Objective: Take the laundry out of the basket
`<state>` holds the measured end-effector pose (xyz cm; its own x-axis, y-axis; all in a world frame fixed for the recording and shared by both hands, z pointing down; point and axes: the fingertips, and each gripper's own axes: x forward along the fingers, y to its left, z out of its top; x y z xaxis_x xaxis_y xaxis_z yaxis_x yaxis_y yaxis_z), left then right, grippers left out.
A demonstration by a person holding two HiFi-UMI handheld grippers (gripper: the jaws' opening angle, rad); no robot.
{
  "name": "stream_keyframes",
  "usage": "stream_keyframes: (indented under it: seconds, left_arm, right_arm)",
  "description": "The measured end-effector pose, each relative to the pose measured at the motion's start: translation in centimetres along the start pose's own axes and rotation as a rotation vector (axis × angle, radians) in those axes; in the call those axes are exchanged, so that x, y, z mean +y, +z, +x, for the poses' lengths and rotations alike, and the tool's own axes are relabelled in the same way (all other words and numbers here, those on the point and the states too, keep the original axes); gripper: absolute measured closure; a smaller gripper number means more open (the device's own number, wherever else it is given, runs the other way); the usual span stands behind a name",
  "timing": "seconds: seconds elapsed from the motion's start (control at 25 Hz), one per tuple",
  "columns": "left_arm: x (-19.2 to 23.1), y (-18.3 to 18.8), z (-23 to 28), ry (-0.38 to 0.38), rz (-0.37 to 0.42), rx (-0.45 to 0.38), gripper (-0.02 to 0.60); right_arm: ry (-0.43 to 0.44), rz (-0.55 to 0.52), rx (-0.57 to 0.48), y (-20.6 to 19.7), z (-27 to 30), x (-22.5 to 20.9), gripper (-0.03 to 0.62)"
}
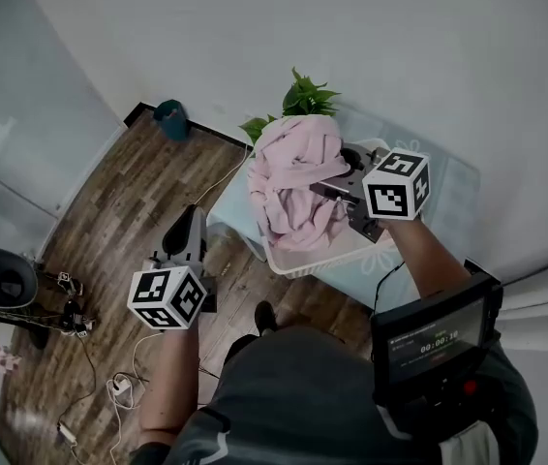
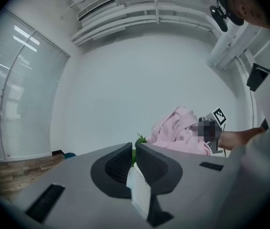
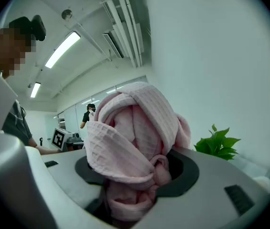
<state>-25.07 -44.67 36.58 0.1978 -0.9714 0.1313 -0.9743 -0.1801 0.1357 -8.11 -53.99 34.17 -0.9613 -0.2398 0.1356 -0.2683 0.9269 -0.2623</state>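
Seen from above, the person's left gripper point(image 1: 191, 219) hangs nearest, over the wood floor point(image 1: 119, 201) and short of the tabletop point(image 1: 347, 281). Its jaws are closed to a thin slit with nothing between them. Farther out, the right gripper point(image 3: 137, 173) has its jaws clamped on a thick bunch of pink laundry point(image 3: 135, 128). This is a soft waffle-weave cloth twisted into a knot-like bundle that bulges over the jaws. In the head view the bundle is raised above the white basket point(image 1: 324, 256), which sits on the pale tabletop, while the cloth's lower folds trail down inside the basket. The step in hand appears to be pulling this piece up and out. The next move probably calls for more height, so the hanging tail clears the rim without dragging the light basket, then carrying the cloth aside. The free left gripper could steady the basket or catch the loose end. The fabric looks limp and likely to sag. Beyond the basket stands a green plant point(image 1: 305, 97) against a plain white wall point(image 1: 400, 46).
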Motion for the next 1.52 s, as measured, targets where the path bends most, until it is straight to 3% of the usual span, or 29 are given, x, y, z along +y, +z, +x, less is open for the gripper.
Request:
stream_keyframes:
  seconds: [0.2,0.44,0.72,0.84,1.0,1.28,1.52]
  left_arm:
    - [-0.5,2.3,-3.4,0.075,0.018,-0.047,0.571]
    - [1.4,4.2,-7.3,0.181,-0.018,-0.122,0.572]
    - [3.6,4.6,-8.8,0.257,0.030,-0.136,0.572]
    - [5.7,5.6,-13.4,0.268,0.016,-0.150,0.572]
    - [9.6,6.1,-19.8,0.273,0.016,-0.156,0.574]
    - [12.7,7.1,-24.1,0.296,0.033,-0.163,0.574]
    - [15.1,5.7,-25.6,0.313,0.016,-0.165,0.573]
  right_arm:
    - [0.027,-0.017,-0.069,4.1,-1.1,2.5,0.322]
    - [0.134,-0.047,-0.147,7.6,-0.5,6.7,0.322]
    - [0.202,-0.081,-0.172,10.0,2.4,9.6,0.321]
    - [0.214,-0.101,-0.169,10.9,4.2,14.9,0.321]
    - [0.227,-0.103,-0.168,10.5,8.4,21.7,0.321]
    - [0.244,-0.073,-0.171,10.0,12.9,26.2,0.321]
    - [0.210,-0.067,-0.137,6.4,16.6,27.5,0.321]
